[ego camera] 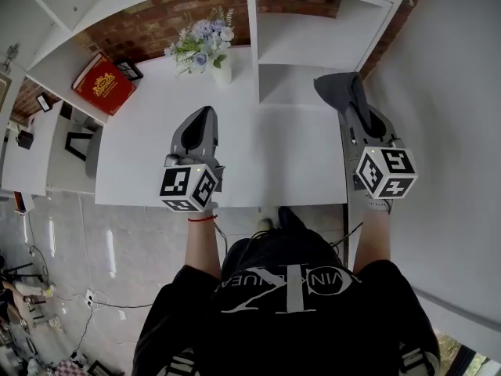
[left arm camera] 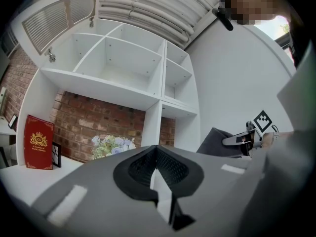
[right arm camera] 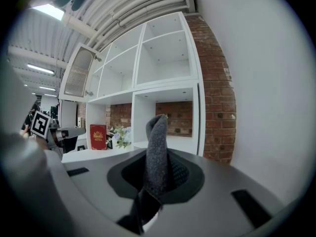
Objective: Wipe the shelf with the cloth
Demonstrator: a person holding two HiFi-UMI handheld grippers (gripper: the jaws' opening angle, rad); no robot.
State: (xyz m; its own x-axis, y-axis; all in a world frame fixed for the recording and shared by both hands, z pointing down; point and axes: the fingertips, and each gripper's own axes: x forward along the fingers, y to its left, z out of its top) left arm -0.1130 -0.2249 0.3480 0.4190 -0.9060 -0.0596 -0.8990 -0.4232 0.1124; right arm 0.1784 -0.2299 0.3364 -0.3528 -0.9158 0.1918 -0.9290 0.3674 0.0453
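A grey cloth [ego camera: 338,88] sticks up from my right gripper [ego camera: 358,104], which is shut on it at the right end of the white shelf top [ego camera: 149,143], in front of the right cubby [ego camera: 313,49]. In the right gripper view the cloth [right arm camera: 158,149] stands folded between the jaws of the right gripper [right arm camera: 159,171], with the cubby [right arm camera: 170,143] straight behind it. My left gripper [ego camera: 205,116] hovers over the middle of the shelf top, its jaws together with nothing in them. The left gripper view has the left gripper [left arm camera: 157,151] pointing at the divider and the cloth [left arm camera: 216,143] off to the right.
A red book [ego camera: 103,83] leans at the back left, next to a small dark frame [ego camera: 130,70]. A vase of flowers [ego camera: 205,49] stands at the back, left of the upright divider [ego camera: 253,37]. A white wall [ego camera: 454,92] closes off the right side.
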